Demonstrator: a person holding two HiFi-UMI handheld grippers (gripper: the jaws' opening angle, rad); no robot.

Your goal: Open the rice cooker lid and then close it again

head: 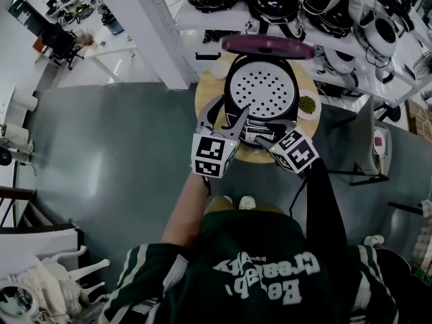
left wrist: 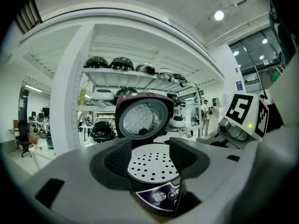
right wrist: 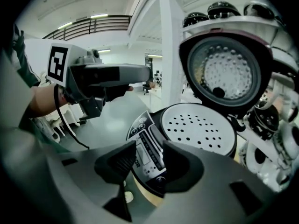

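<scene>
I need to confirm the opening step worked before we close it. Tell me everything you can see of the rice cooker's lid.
The lid stands open, nearly upright at the back of the cooker body. Its outer shell looks like dark maroon plastic. The round inner face is silvery, dimpled metal with a dark knob low down. Neither the left gripper nor the right gripper touches it.

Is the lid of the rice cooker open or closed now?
Open. The dark-red round lid stands raised behind the black rice cooker, and the white perforated inner plate lies exposed.
</scene>
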